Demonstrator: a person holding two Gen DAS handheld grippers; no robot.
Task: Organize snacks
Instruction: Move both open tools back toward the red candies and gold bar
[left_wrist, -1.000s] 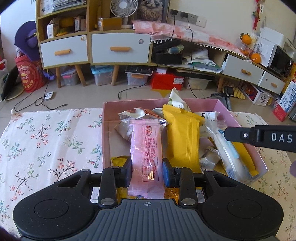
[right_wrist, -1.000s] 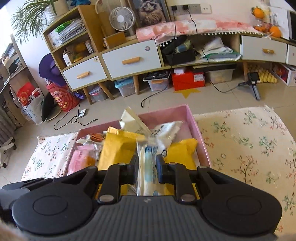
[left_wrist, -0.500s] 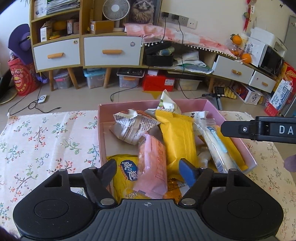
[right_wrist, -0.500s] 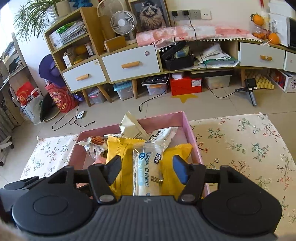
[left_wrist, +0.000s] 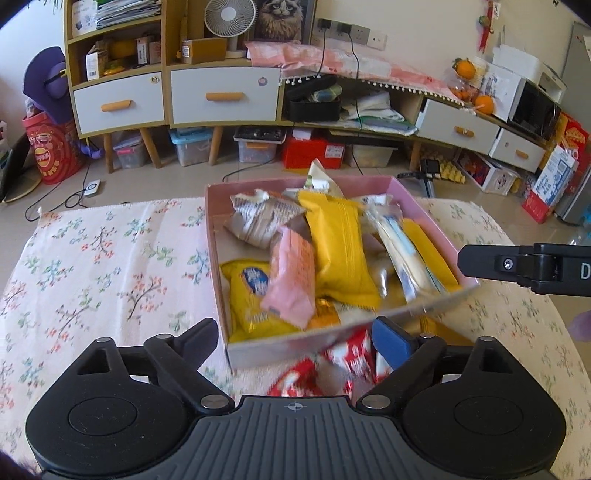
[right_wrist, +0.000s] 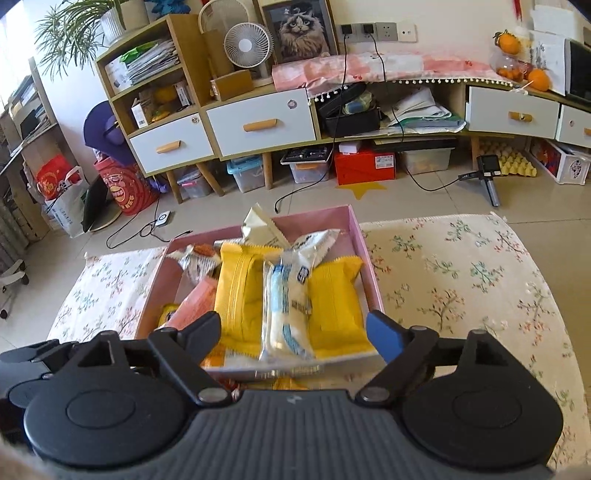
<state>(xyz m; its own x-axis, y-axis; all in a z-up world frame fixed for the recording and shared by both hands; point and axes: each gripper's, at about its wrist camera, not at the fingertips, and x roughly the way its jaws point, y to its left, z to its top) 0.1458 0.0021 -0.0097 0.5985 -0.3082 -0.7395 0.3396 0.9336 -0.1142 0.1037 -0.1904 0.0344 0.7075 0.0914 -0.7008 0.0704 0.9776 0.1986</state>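
Pink box (left_wrist: 218, 236): set on the floral cloth (left_wrist: 110, 258), filled with snack packets.
Yellow packet (left_wrist: 341, 251): laid centrally inside.
Pink packet (left_wrist: 291, 284): leaned beside it, released.
Clear blue-printed packet (right_wrist: 286, 314): laid inside, released.
Left gripper (left_wrist: 295, 332): jaws just spread, nothing grasped.
Right gripper (right_wrist: 293, 332): likewise.

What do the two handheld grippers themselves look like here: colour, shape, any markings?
Both the left gripper and the right gripper are matte black, with a ribbed centre, round side discs, silver screws and blue pads. White lettering marks the right gripper's side.
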